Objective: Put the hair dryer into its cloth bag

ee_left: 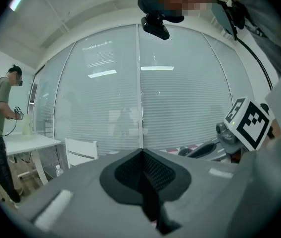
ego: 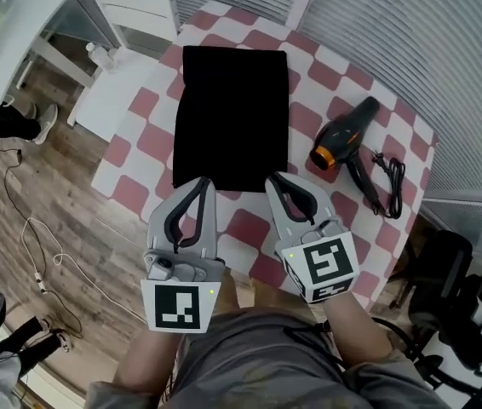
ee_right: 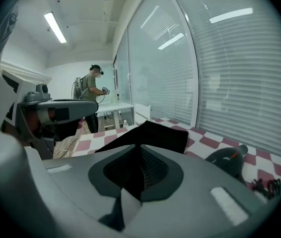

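Claws both shut & empty: our left claw [ego: 203,181] & right claw [ego: 275,177] by near edge of flat bag [ego: 234,118]; dryer [ego: 343,139] outside, to its right.

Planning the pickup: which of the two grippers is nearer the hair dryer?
The right gripper: the hair dryer lies right of the cloth bag, whereas the left gripper is by the bag's left corner.

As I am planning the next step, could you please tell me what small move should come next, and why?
Probably open the right tool and reach toward the hair dryer. It lies untouched to the right of the flat black bag, on that tool's side. That tool and the left tool are both shut and empty.
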### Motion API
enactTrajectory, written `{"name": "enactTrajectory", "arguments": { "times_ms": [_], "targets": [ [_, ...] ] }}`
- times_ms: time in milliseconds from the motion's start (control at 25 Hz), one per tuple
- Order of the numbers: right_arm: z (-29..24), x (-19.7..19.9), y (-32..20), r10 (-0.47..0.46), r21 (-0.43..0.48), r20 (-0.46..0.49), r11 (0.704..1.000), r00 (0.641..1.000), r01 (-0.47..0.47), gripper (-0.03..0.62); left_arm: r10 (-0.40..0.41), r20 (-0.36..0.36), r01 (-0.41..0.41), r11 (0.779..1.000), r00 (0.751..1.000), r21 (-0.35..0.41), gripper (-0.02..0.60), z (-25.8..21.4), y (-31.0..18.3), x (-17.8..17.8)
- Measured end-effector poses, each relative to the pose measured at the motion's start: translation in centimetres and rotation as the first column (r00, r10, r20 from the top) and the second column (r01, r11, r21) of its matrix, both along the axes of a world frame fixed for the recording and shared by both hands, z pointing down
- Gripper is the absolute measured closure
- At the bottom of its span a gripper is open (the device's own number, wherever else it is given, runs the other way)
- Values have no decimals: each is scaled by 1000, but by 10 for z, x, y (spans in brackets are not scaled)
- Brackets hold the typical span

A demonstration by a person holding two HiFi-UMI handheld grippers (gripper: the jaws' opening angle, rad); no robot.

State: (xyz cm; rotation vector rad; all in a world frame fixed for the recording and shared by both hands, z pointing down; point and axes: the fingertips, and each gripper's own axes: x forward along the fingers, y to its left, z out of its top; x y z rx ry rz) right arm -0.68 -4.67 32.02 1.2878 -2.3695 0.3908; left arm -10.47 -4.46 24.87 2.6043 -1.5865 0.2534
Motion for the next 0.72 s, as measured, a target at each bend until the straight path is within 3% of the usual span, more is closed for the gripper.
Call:
{"name": "enactTrajectory", "arguments": {
  "times_ms": [320,560,720],
  "targets": [
    [74,-6,3,-7,-161,-83,987,997,-6,511,128,95,-120,989,987,-87,581,65,0,6],
    [107,-13,0,-43,-239,-143,971,989,8,503,118,66,-109,987,991,-121,581,90,-10,-2],
    [113,-17,3,-104,-249,-208,967,973,51,565,125,72,-114,983,989,-144,581,98,-13,-4]
  ]
}}
